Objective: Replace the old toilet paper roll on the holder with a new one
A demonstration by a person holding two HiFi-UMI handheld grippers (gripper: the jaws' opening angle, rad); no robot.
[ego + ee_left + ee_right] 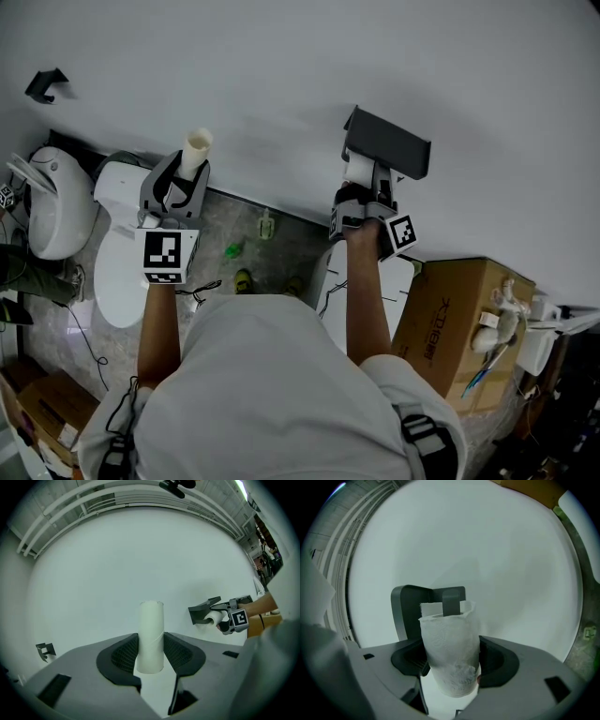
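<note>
In the head view the left gripper (180,186) sits at the upper left of centre. Its jaws are clamped on a bare cardboard tube (196,148) that stands upright, with its open top end above them. The left gripper view shows the two dark pads pressing on the lower half of this tube from both sides, against a plain white wall (117,564).

The right gripper (364,204) is right of centre in the head view, up against the dark holder (389,142) fixed to the wall. Its jaws are closed on a white toilet paper roll (450,653), whose embossed paper bulges between the pads. In the right gripper view the holder's arm (451,601) shows at the roll's open top end. Whether the arm sits inside the core cannot be told.

A white toilet (117,258) stands on the floor at the left. A cardboard box (459,319) sits at the lower right, just beside the person's right arm.
</note>
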